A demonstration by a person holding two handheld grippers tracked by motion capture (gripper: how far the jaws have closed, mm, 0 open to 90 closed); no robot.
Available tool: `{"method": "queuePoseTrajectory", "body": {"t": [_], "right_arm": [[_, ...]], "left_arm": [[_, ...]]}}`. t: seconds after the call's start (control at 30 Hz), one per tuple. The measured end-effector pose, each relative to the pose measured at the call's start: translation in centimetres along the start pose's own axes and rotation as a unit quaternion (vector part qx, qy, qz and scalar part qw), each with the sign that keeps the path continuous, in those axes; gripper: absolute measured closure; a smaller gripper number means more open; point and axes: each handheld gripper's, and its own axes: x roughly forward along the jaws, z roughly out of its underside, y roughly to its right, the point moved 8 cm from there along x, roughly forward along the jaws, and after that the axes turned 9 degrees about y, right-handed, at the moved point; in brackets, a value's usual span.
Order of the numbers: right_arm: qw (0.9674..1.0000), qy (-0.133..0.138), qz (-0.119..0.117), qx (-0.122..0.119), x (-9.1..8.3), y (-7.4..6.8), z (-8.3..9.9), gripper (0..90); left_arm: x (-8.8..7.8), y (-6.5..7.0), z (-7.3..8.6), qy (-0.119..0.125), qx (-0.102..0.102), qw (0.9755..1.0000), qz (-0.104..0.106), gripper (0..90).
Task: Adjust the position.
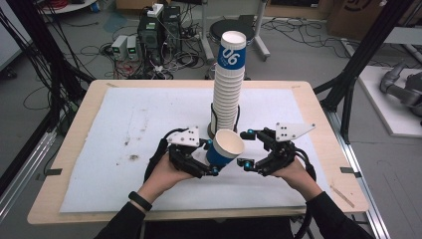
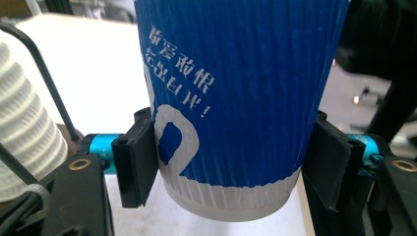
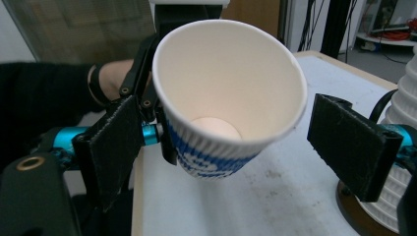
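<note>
Blue paper cup (image 1: pixel 223 148) held above the near middle of the tabletop (image 1: pixel 318 129).

The left gripper (image 1: pixel 211 158) has its fingers (image 2: pixel 135 162) clamped on the ribbed cup's lower wall, tilting its open mouth toward the right gripper (image 1: pixel 245 148), whose fingers (image 3: pixel 351 142) stand wide apart on either side of the rim without touching it. Just behind, toward the far edge, a tall stack of white cups (image 1: pixel 229 87) topped by a blue one rises from a dark holder. A stained white mat (image 1: pixel 124 134) covers most of the pale wooden tabletop; beyond it, computers (image 1: pixel 159 30) and tangled cables litter the grey floor (image 1: pixel 298 55).
</note>
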Motion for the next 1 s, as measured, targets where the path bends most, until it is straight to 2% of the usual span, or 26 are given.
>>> {"method": "queuePoseTrajectory", "body": {"t": [0.1,0.23,0.4,0.5,0.57,0.67,0.8,0.87,0.93,1.0], "right_arm": [[0.9999,0.003,0.005,0.012,0.3,0.0,0.0,14.1],[0.9991,0.029,0.011,0.031,0.7,-0.1,0.0,14.0],[0.9976,0.051,0.022,0.041,1.2,-0.2,-0.2,14.1],[0.9977,0.049,0.024,0.04,1.4,-0.2,-0.2,14.2],[0.9973,0.048,0.026,0.049,1.5,-0.2,-0.1,14.6],[0.9975,0.049,0.021,0.047,1.4,-0.1,-0.2,20.7],[0.9981,0.05,0.021,0.029,1.4,-0.2,-0.3,22.6],[0.9984,0.044,0.022,0.027,1.3,-0.3,-0.2,23.5],[0.9988,0.037,0.025,0.02,1.4,-0.2,-0.2,23.9],[0.9985,0.034,0.041,0.011,1.3,-0.2,-0.2,24.0]], "left_arm": [[0.1,0.1,-0.3,0.018,0.003,0.9998,-0.001,29.8],[0.5,0.4,-0.7,0.048,-0.003,0.9988,-0.004,29.7],[1.2,0.7,-0.5,0.049,-0.001,0.9988,-0.006,29.7],[1.4,0.6,-0.5,0.052,0.002,0.9986,-0.009,29.7],[1.5,0.5,-0.4,0.056,-0.001,0.9984,-0.012,29.7],[1.6,0.3,-0.2,0.051,0.002,0.9986,-0.015,29.6],[1.9,0.4,-0.1,0.05,-0.001,0.9987,-0.013,29.5],[1.9,0.4,-0.1,0.048,-0.004,0.9987,-0.015,28.9],[2.0,0.3,0.0,0.041,0.001,0.9988,-0.028,27.5],[2.2,0.2,-0.1,0.035,0.007,0.9984,-0.043,19.3]]}}
